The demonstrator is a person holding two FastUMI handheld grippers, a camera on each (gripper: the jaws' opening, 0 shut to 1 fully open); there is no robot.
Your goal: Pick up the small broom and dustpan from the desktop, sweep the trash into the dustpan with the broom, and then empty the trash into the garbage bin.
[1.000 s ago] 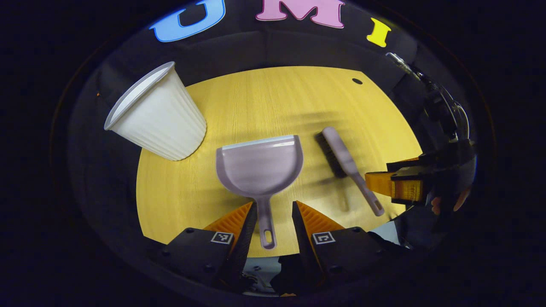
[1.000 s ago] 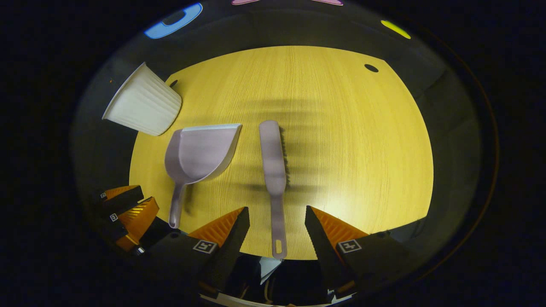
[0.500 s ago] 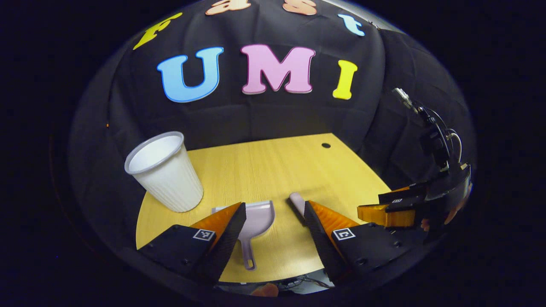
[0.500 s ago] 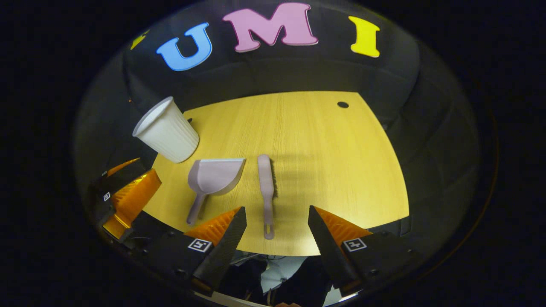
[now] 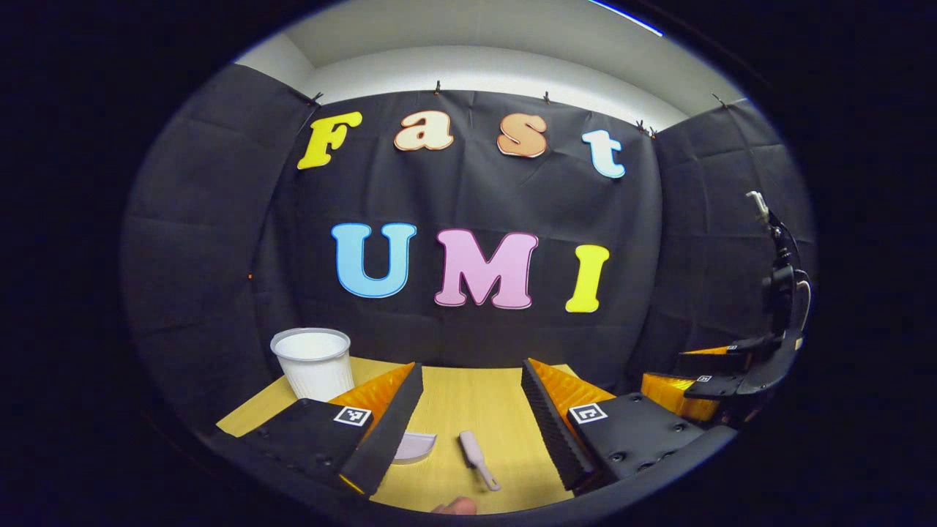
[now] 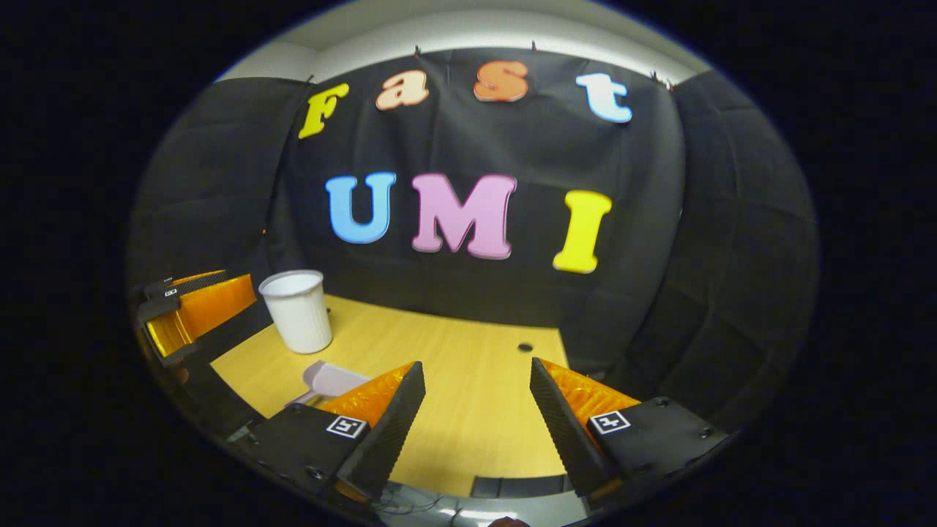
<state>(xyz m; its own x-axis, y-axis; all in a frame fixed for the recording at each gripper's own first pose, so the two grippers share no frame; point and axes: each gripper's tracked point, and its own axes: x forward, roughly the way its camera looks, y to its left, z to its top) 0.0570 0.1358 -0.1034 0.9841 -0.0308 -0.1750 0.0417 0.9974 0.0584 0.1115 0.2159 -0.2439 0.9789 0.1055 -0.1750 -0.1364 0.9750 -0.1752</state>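
While both tools hang agape and empty, broom and dustpan lie untouched on the tabletop; probably awaiting pickup.

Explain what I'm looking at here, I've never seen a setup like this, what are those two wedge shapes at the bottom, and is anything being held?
A person holds a two-finger gripper in each hand, and each gripper carries a wide-angle camera looking forward along its fingers. The wedges at the bottom are those fingers. In the left gripper view you see the left gripper, open and holding nothing, with the right one off to the side. The right gripper view shows the right gripper, also open and empty, with the left one at the far left. Both look across a wooden desk toward the booth's black cloth wall. On the desk stand a white bin, shaped like a ribbed cup, a dustpan, and a small broom lying flat. No trash is visible.
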